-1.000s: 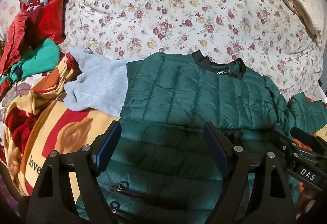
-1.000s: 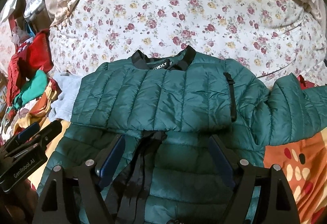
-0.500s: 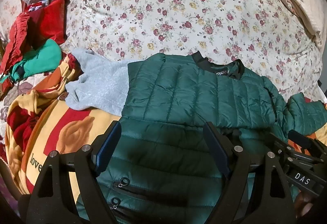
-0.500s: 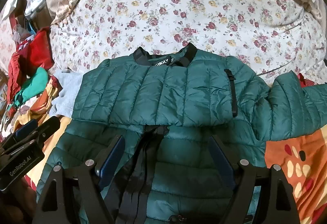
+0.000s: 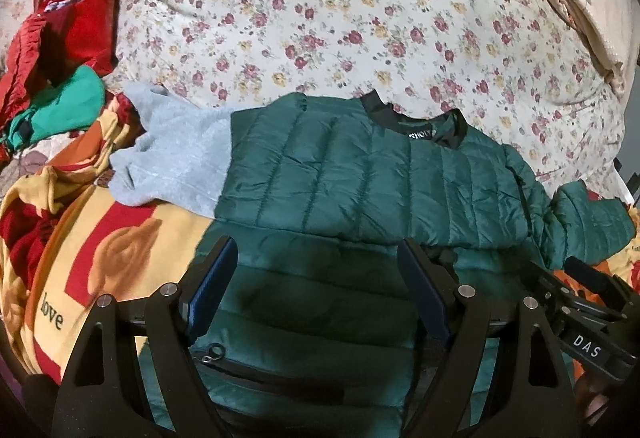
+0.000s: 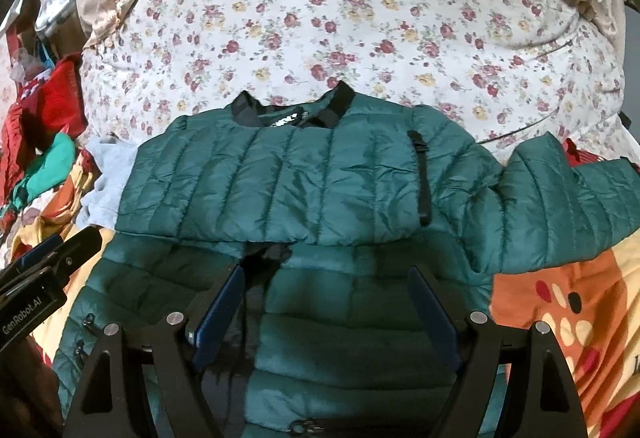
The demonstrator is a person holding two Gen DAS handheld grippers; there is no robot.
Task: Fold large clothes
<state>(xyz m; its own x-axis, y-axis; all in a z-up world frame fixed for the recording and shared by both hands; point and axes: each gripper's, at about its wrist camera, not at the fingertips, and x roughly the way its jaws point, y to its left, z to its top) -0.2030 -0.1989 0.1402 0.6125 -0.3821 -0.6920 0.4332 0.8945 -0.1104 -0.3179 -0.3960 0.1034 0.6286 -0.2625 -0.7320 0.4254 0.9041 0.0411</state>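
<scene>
while the floral bedsheet (image 6: 360, 18) fills twelve o'clock, the green puffer jacket (image 6: 304, 182) lies dead centre, one sleeve (image 6: 568, 206) trailing to three o'clock. a grey garment (image 5: 176, 158) peeks out at nine o'clock. the left gripper (image 5: 316, 294) and right gripper (image 6: 324, 314) hover with fingers spread, holding nothing. likely risk: slick, puffy fabric springing open or slipping from a shallow pinch.
</scene>
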